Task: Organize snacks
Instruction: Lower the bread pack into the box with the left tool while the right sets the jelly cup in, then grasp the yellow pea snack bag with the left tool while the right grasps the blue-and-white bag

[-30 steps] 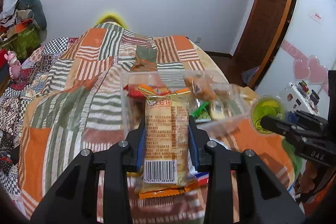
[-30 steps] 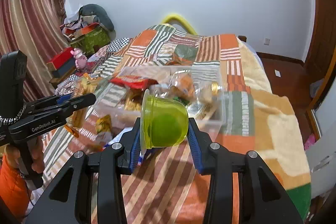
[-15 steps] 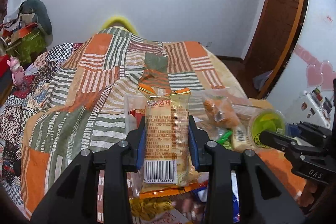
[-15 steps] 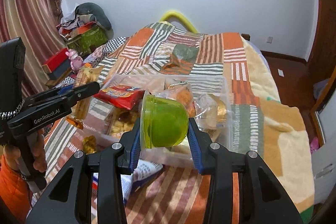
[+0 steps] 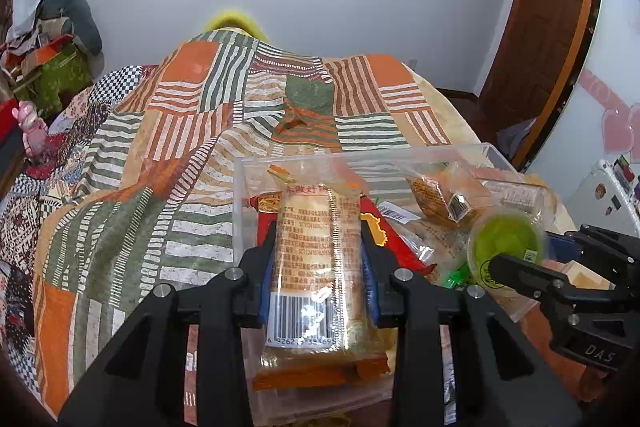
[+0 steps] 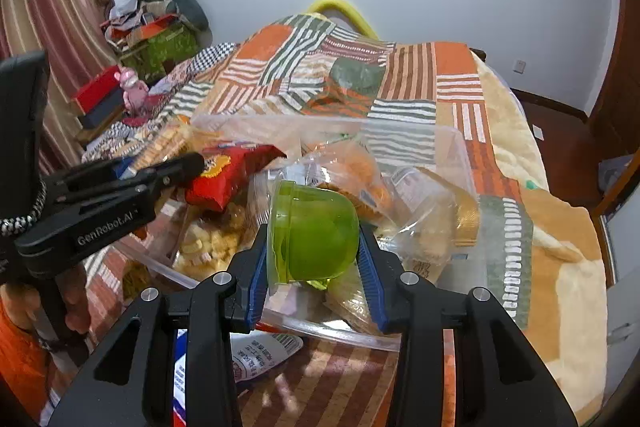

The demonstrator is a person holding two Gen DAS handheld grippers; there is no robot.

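Observation:
My left gripper (image 5: 318,267) is shut on a clear cracker packet (image 5: 314,251) with a barcode and holds it over the left part of a clear plastic bin (image 5: 240,183) on the bed. My right gripper (image 6: 312,247) is shut on a green jelly cup (image 6: 316,231), lying on its side, over the bin's near rim (image 6: 340,333). The bin holds several snack packets, among them a red bag (image 6: 228,175). The cup (image 5: 508,243) and right gripper show at the right of the left wrist view; the left gripper (image 6: 160,175) shows at the left of the right wrist view.
The bin sits on a patchwork striped blanket (image 5: 168,155) covering the bed. A white and blue packet (image 6: 256,355) lies on the blanket in front of the bin. Clutter and a pink toy (image 6: 134,87) sit at the left; a wooden door (image 5: 544,15) stands at the right.
Both grippers have moved forward with their loads, from in front of the bin to over it. The bin now looks closer and lower in both views.

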